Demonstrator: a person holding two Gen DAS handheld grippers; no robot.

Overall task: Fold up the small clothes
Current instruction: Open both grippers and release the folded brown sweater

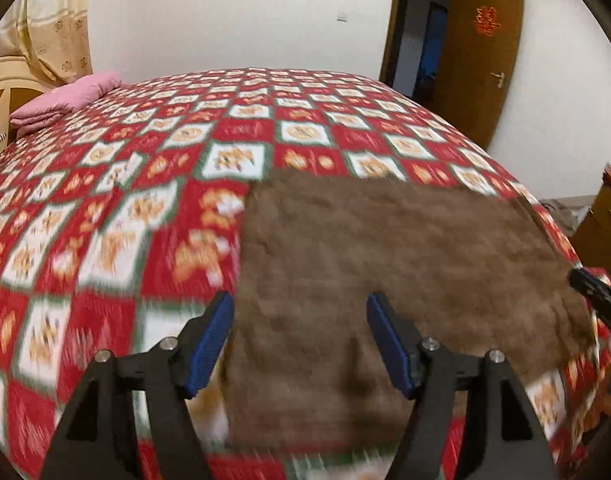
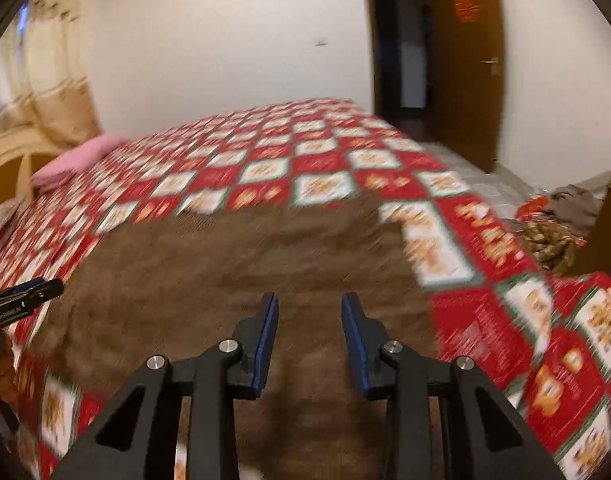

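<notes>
While two tongs gape, one brown cloth point(image 1: 405, 264) lies flat.

The setting is a bedroom in a home. A bed point(image 1: 153, 208) with a red, white and green patterned cover fills the area ahead of the gripper. Far ahead-left are a folded pink blanket point(image 1: 65, 100), a wooden headboard point(image 1: 1, 96) and curtains point(image 1: 53, 32). Far ahead-right, a wooden door point(image 1: 477, 60) stands open.
</notes>
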